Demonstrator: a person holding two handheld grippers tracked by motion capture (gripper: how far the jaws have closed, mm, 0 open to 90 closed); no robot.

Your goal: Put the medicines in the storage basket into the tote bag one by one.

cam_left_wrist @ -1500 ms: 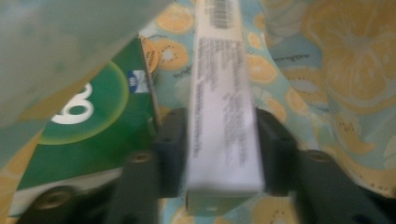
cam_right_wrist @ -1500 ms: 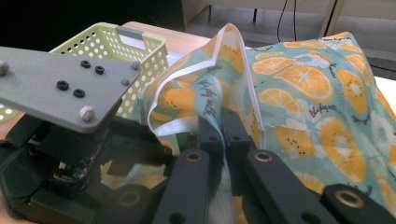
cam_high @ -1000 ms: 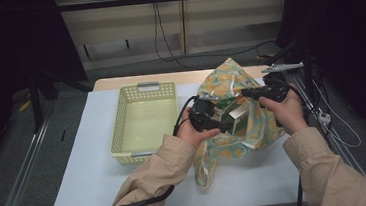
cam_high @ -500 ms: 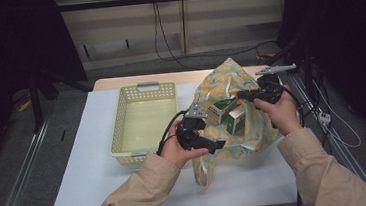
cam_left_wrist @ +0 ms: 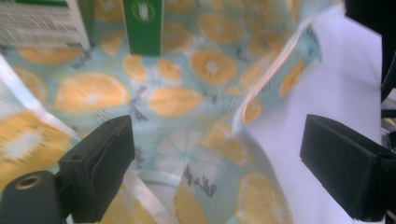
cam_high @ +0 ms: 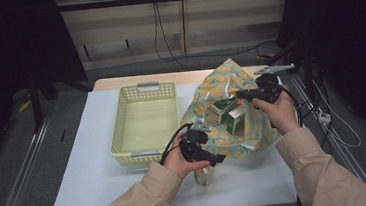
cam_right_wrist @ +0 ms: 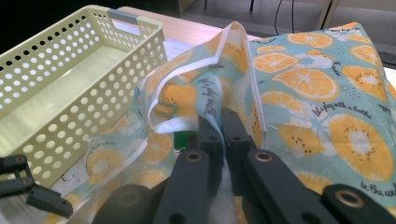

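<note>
Two claws work on our fruit bag [cam_high: 233,123] beside the basket [cam_high: 145,121]: our right gripper [cam_right_wrist: 219,123] pinches its rim, our left gripper [cam_left_wrist: 215,177] gapes wide, and the boxes [cam_high: 229,114] may tumble if the cloth slips.

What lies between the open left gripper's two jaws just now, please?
In the left gripper view, the left gripper frames the fruit-print bag and its white-trimmed rim, not yet gripped.

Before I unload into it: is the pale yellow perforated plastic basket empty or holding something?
Empty. The pale yellow perforated plastic basket shows a bare floor in the high view and the right gripper view.
</note>
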